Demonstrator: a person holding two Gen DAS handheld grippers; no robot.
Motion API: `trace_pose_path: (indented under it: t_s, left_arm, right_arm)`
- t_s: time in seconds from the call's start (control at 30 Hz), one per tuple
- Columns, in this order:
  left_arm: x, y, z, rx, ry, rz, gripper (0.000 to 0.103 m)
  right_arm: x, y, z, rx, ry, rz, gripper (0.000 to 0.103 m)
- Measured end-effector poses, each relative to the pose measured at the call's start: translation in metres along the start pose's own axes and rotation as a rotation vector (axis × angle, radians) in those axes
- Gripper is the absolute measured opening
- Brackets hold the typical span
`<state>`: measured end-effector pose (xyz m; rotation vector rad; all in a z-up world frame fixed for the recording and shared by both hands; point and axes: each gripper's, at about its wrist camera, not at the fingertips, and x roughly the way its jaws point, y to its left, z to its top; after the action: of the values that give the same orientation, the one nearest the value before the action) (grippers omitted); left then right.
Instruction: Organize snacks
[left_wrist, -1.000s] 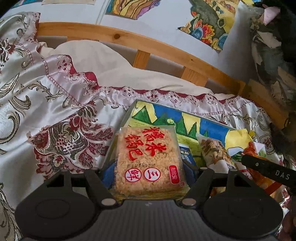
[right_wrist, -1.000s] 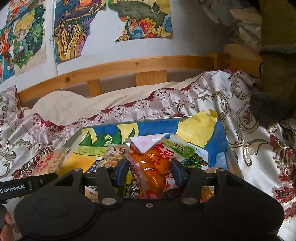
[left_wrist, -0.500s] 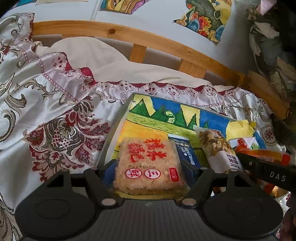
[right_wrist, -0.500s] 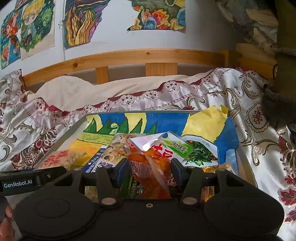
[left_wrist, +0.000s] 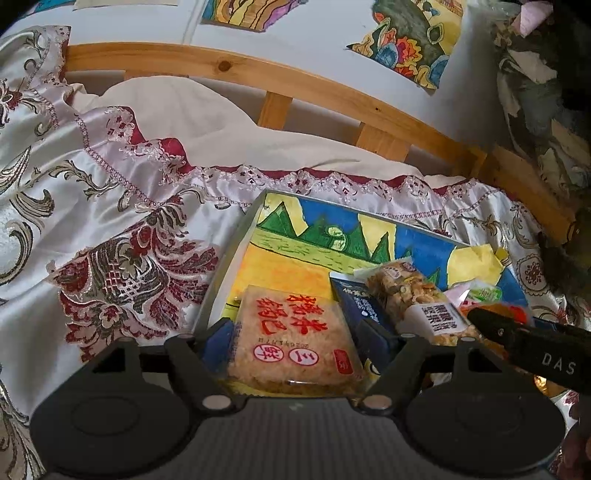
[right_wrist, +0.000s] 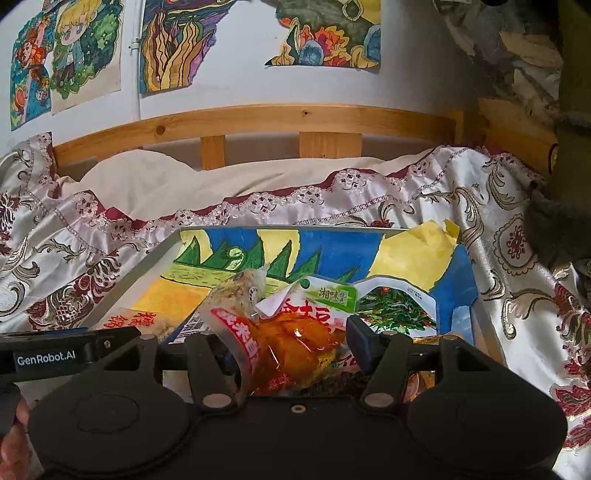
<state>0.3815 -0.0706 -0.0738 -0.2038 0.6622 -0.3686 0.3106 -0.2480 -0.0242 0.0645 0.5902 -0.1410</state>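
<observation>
Left hand-held gripper (left_wrist: 297, 341) grips your square rice-cracker packet (left_wrist: 291, 338).
Right hand-held gripper (right_wrist: 291, 341), level over the painted tray (right_wrist: 458, 280), clamps an orange snack pouch (right_wrist: 291, 341).

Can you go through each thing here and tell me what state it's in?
Left gripper: shut on the square rice-cracker packet with red characters.
Right gripper: shut on the clear orange snack pouch.
Shallow tray lined with a colourful drawing: holding several snack packets.
Green-labelled packet: lying flat in the tray.

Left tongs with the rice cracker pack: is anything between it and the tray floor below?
Nothing visible. The rice cracker pack sits between the left tongs over bare painted tray floor; the dark blue packet lies just right, beside it.
</observation>
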Motion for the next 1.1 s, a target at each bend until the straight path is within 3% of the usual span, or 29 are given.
trace_pose_path:
  t_s: [0.63, 0.83, 1.1]
  left_arm:
    - [-0.076, -0.028, 0.025, 0.071, -0.172, 0.035, 0.102]
    - [-0.108, -0.040, 0.030, 0.116, -0.212, 0.046, 0.102]
    - [-0.151, -0.054, 0.031, 0.150, -0.285, 0.047, 0.103]
  right_arm:
    - [-0.081, -0.002, 0.028, -0.001, -0.170, 0.021, 0.093]
    - [-0.116, -0.012, 0.034, 0.012, -0.232, 0.045, 0.100]
    - [-0.162, -0.022, 0.040, 0.014, -0.296, 0.058, 0.102]
